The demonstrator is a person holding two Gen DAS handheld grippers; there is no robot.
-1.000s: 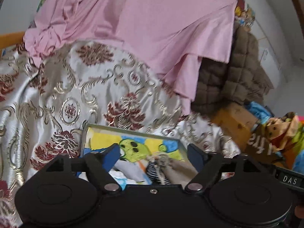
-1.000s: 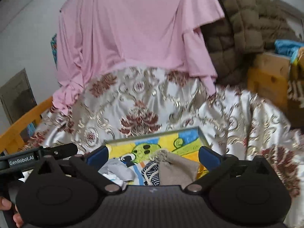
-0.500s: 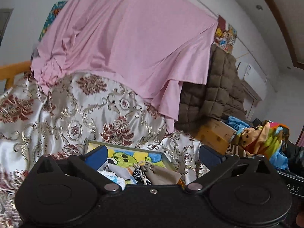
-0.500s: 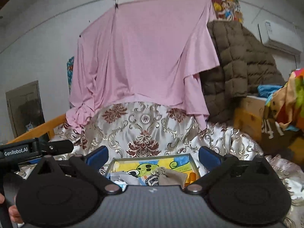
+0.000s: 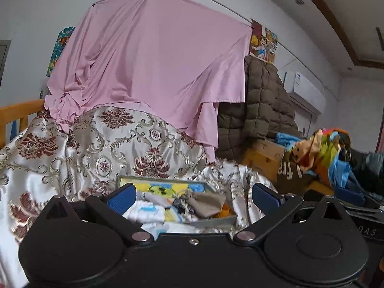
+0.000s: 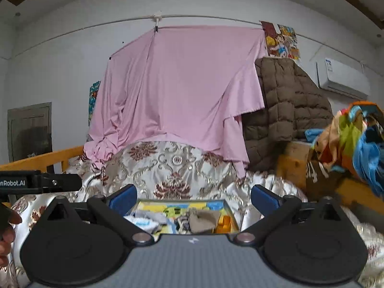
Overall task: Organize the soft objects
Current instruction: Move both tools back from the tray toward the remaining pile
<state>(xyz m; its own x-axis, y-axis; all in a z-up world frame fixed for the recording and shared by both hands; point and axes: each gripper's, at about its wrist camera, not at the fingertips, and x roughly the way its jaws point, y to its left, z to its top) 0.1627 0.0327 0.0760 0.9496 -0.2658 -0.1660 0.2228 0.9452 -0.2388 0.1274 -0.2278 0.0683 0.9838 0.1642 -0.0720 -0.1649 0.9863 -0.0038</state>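
Both my left tongs [image 5: 193, 198] and right tongs [image 6: 193, 196] are spread wide, grasping nothing. The socks [image 6: 204, 217] lie in the cartoon tray [image 6: 234, 212], just beyond my tongs, on the brocade bedspread [image 6: 172, 168].

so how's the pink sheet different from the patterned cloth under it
The pink sheet is plain and hangs from a wall line; the patterned cloth is shiny, with red and gold motifs, and lies draped below it, carrying the tray. Both are large, soft and wrinkled.
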